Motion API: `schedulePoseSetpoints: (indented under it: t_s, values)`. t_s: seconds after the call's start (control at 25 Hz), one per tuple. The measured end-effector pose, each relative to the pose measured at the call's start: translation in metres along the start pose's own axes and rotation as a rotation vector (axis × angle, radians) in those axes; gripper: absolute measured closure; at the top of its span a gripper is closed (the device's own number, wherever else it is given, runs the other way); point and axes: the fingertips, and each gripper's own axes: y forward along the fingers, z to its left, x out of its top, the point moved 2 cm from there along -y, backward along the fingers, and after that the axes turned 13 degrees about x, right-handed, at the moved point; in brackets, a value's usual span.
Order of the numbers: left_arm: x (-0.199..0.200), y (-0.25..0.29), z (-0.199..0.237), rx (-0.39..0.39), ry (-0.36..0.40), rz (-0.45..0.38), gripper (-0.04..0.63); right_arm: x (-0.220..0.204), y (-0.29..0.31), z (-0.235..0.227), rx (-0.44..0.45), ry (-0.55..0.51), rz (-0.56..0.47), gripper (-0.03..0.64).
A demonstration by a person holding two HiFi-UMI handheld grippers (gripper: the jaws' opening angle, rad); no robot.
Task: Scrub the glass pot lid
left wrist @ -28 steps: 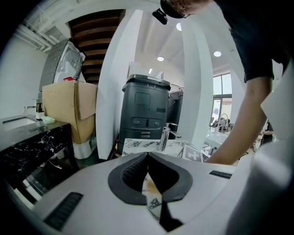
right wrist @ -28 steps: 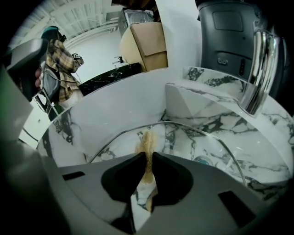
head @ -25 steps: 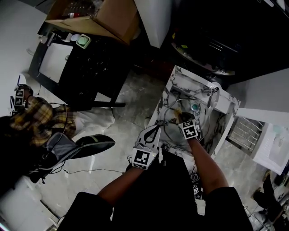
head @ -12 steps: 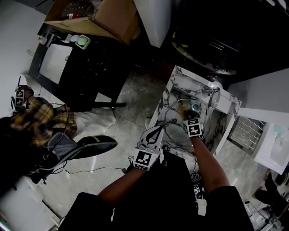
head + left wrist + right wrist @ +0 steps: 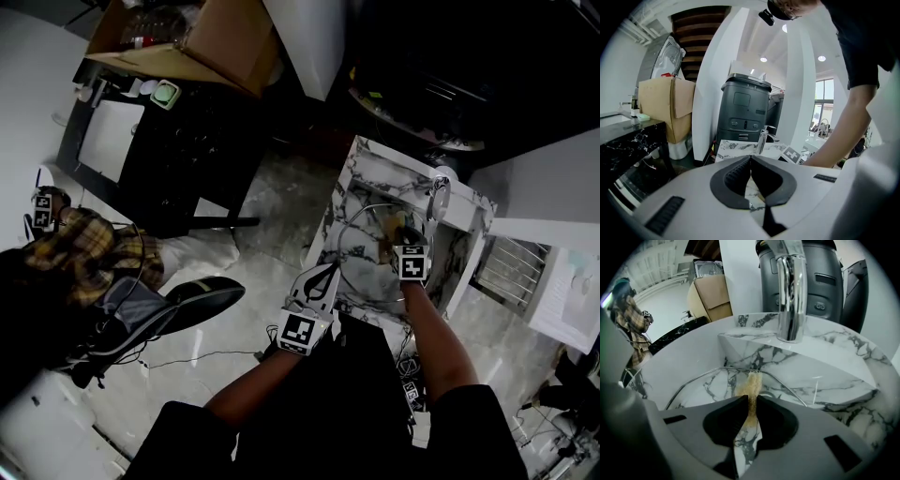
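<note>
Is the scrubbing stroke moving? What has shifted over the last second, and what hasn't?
The right gripper, jaws shut on the tan scrub pad, slid across the glass lid to the person's right, toward the tap. Nothing was picked up or let go. The left gripper stayed at the lid's left edge with its jaws together, and the lid stayed lying in the sink.

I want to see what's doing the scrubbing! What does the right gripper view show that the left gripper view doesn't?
Only the right gripper view: the right gripper, jaws shut on a tan scrubber, at the glass lid in the sink. Only the left gripper view: the left gripper, jaws shut on nothing, and the person's arm. Both: the tap, the sink, the cardboard box.
</note>
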Motion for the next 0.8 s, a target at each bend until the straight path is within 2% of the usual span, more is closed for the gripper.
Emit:
schedulePoseSetpoints:
  t_s: [0.24,0.8]
  values:
    - [0.001,-0.003,-0.007,-0.005,0.003,-0.014,0.580,-0.011,-0.015,-0.019,-0.057,0.042,0.005,0.560]
    - [-0.005,-0.011,-0.020,-0.017,0.015,-0.018,0.580,-0.043,-0.042,-0.039,-0.106,0.133,-0.010,0.560]
